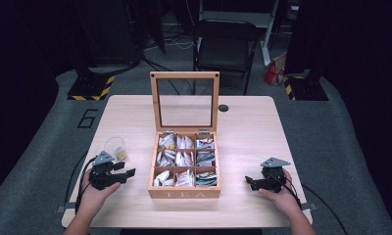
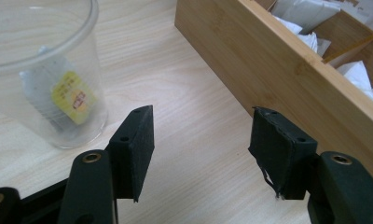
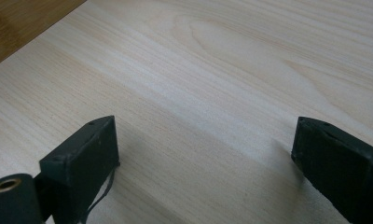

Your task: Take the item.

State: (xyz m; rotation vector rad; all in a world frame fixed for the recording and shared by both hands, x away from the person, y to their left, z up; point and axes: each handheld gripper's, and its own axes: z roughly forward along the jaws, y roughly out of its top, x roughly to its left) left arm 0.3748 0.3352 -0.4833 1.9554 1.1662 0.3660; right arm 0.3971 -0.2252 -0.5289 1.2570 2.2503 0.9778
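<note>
Tea box [image 1: 184,192], lid upright, nine compartments of sachets; left gripper [image 2: 201,154] and right gripper [image 3: 205,161] both spread, grasping nothing; risk: left jaw tipping the adjacent light plastic cup [image 2: 49,70] holding one sachet.

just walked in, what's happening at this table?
A person holds a gripper in each hand, both open and holding nothing. The left gripper sits between a clear plastic cup, which already has a tea bag in it, and the wooden tea box. The box's glass lid stands open, its compartments full of tea bags. The right gripper rests over bare table on the box's other side.
</note>
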